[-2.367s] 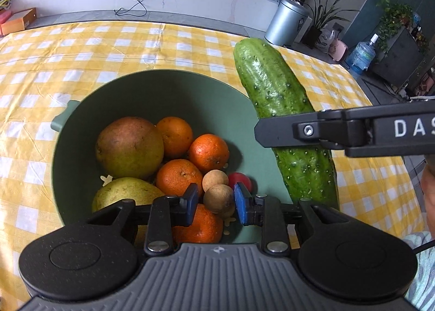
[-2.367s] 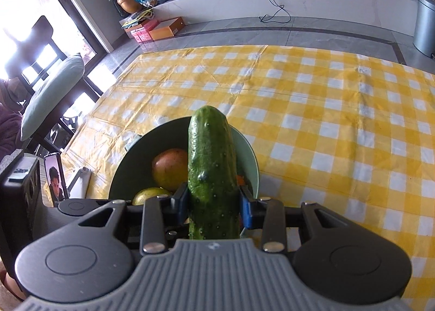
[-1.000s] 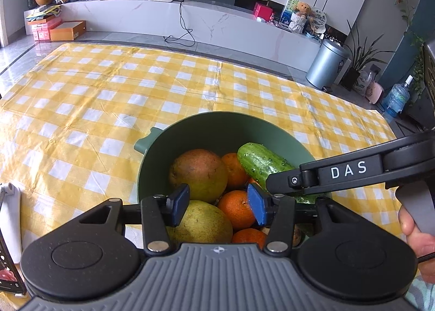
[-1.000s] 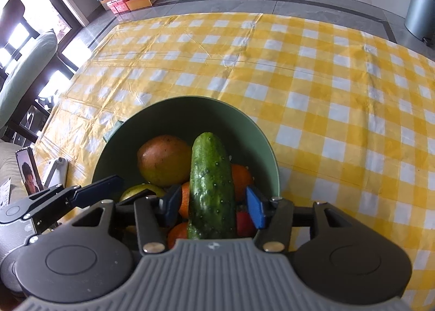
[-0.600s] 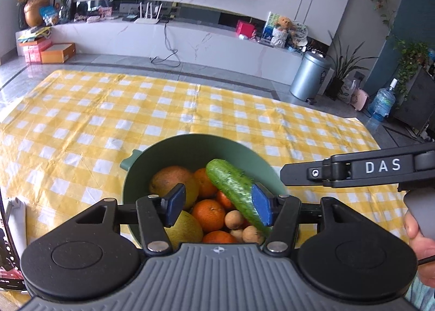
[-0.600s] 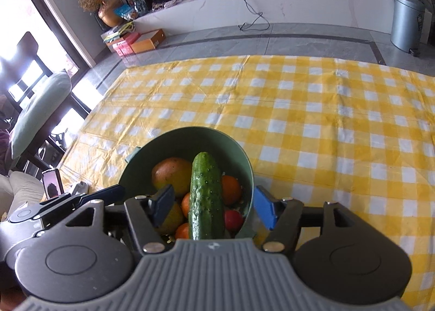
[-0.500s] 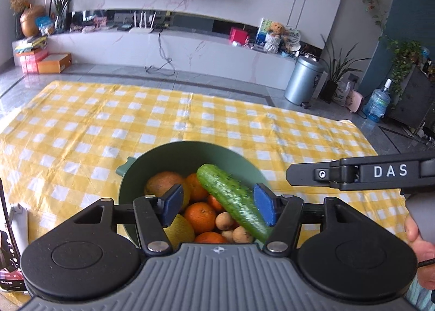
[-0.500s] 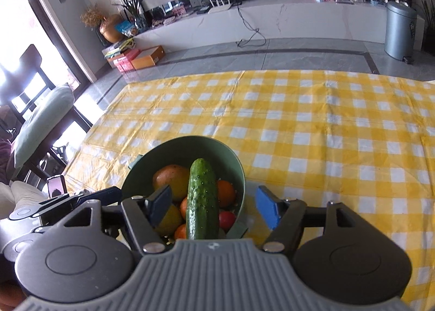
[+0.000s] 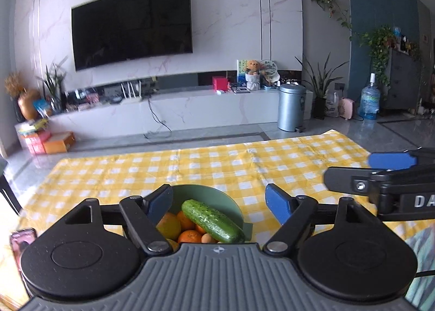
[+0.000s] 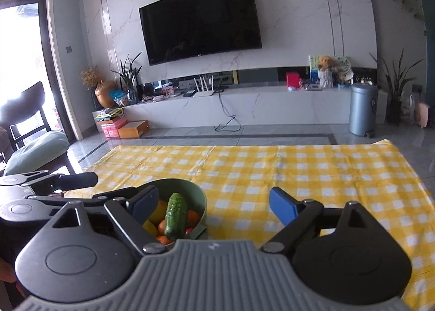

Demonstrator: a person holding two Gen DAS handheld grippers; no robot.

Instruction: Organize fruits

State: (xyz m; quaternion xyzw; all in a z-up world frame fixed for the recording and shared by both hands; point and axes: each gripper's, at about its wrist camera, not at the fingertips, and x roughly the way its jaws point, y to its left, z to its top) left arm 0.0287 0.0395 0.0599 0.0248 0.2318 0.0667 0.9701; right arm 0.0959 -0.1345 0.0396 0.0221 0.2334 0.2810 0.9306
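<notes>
- Left gripper: released, blue pads wide apart, nothing betw. them; held above near edge of table.
- Right gripper: released too, pads spread, nothing held.
- Cucumber: lies atop fruit pile in green bowl, tilted, far end at left.
- Oranges + yellow-green fruit under/beside cucumber.
- Bowl on yellow checked cloth, near-left part.
- Phone at near-left edge.
</notes>
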